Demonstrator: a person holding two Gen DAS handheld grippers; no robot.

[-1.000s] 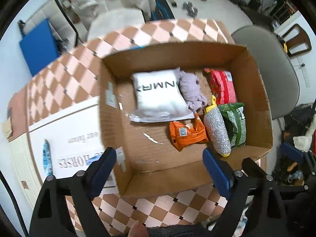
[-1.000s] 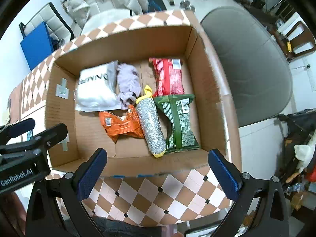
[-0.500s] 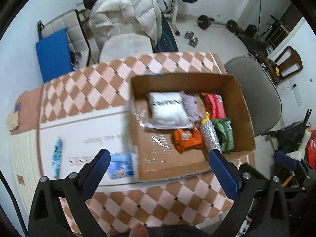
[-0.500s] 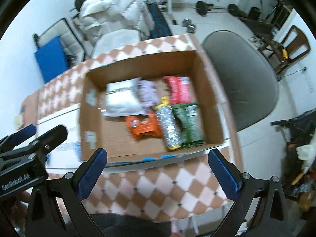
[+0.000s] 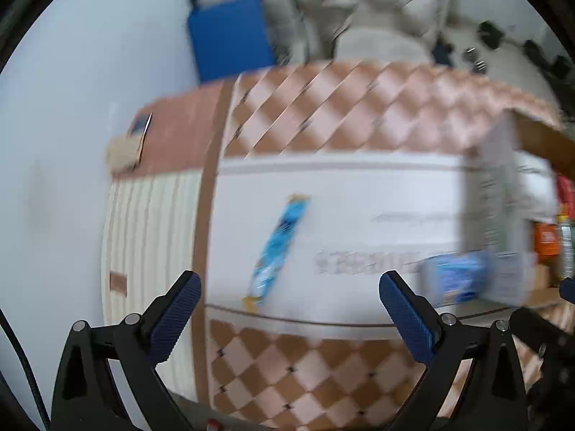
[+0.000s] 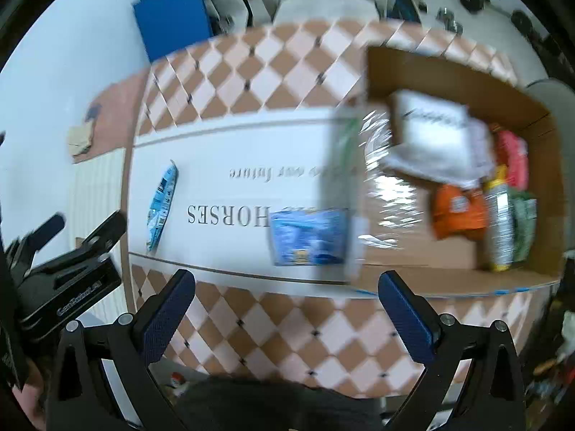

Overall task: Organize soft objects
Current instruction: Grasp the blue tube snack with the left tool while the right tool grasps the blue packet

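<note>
A long blue snack packet [image 5: 278, 248] lies on the white printed sheet [image 5: 359, 194]; it also shows in the right wrist view [image 6: 161, 208]. A flat blue packet [image 6: 309, 235] lies beside the cardboard box [image 6: 467, 86], seen blurred in the left wrist view [image 5: 454, 278]. The box holds a white pouch [image 6: 431, 133], an orange packet [image 6: 456, 210], a silver tube [image 6: 499, 226], a green packet [image 6: 524, 226] and a red packet [image 6: 512, 158]. My left gripper [image 5: 289, 316] is open and empty above the long packet. My right gripper [image 6: 285, 309] is open and empty near the flat packet.
The table has a checkered cloth [image 6: 287, 72]. A blue pad [image 5: 230, 36] and a white jacket on a chair [image 5: 377, 3] stand behind it. A grey chair [image 6: 550, 88] sits at the right. The left gripper's body [image 6: 64, 283] shows at the right wrist view's left edge.
Both grippers have swung left, away from the box and over the white sheet. The blue packets have come into the middle of both views. Both stay open and empty.
</note>
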